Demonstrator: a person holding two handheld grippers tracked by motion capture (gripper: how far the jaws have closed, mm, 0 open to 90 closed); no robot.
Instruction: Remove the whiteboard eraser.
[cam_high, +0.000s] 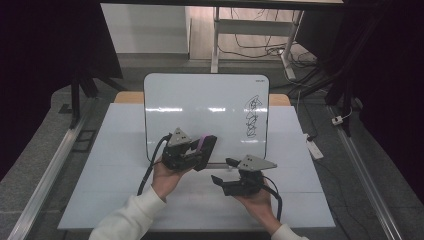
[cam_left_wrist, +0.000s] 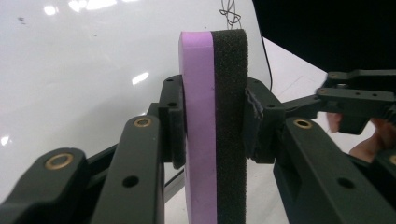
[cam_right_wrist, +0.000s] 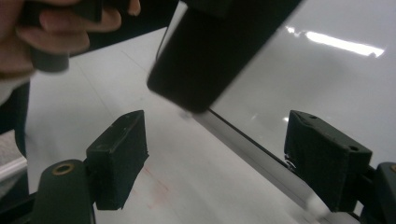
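Note:
A whiteboard (cam_high: 200, 110) lies on the white table, with a black scribble (cam_high: 252, 117) near its right edge. My left gripper (cam_high: 201, 150) is shut on an eraser (cam_high: 206, 144), a purple layer backed with black foam, held just above the board's lower edge. In the left gripper view the eraser (cam_left_wrist: 215, 116) stands upright between the two pads (cam_left_wrist: 172, 116). My right gripper (cam_high: 221, 170) is open, a little right of the eraser and in front of the board. In the right gripper view the board's metal lower edge (cam_right_wrist: 252, 154) runs between the spread jaws, with the dark eraser (cam_right_wrist: 210, 56) above.
The white table (cam_high: 125, 190) extends left and right of the board. Dark curtains flank the scene. A table frame and cables (cam_high: 260, 47) stand on the floor behind, and a power strip (cam_high: 315, 148) lies off the table's right side.

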